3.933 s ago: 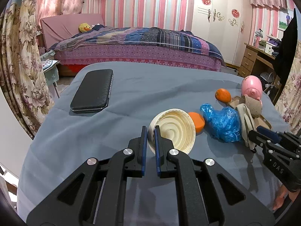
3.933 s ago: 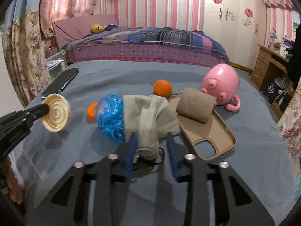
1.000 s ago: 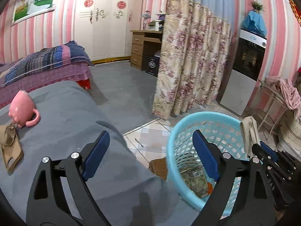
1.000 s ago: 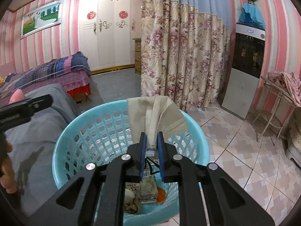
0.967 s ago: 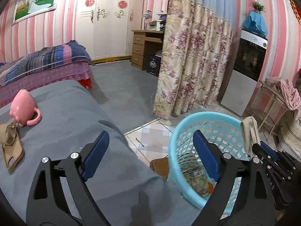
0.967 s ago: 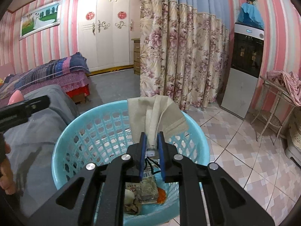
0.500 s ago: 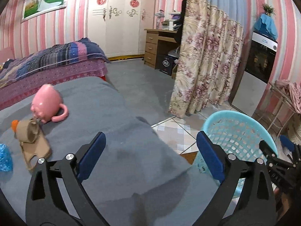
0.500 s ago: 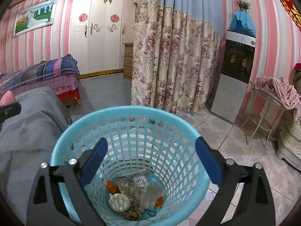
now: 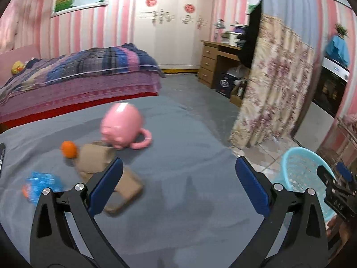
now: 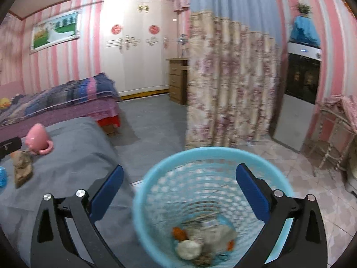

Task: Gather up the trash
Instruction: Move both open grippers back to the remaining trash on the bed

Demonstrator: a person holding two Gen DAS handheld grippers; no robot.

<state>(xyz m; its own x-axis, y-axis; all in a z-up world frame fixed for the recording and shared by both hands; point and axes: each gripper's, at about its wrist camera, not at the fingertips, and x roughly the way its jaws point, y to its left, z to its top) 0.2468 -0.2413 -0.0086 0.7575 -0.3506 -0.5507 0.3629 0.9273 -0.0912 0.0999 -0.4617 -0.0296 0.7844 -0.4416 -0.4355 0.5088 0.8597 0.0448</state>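
The table (image 9: pixel 178 201) carries what trash is left, near its left edge: a blue bag (image 9: pixel 43 182), a tan roll (image 9: pixel 94 157) on a tan case (image 9: pixel 125 192), an orange (image 9: pixel 69 149). The bin (image 10: pixel 209 192) stands on the floor off its right edge, already holding scraps. Both grippers, left (image 9: pixel 178 187) and right (image 10: pixel 178 189), gape wide and hold nothing. Best to go for the bag next, come in low, and pinch a bunched fold so that it does not slip.

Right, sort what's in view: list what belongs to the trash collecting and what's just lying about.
Part of the job:
- blue basket with trash in it
- crumpled blue wrapper on the grey table
- left gripper and right gripper, both open and empty

Probably just lying about:
- pink mug
- orange fruit
- tan phone case
- bed
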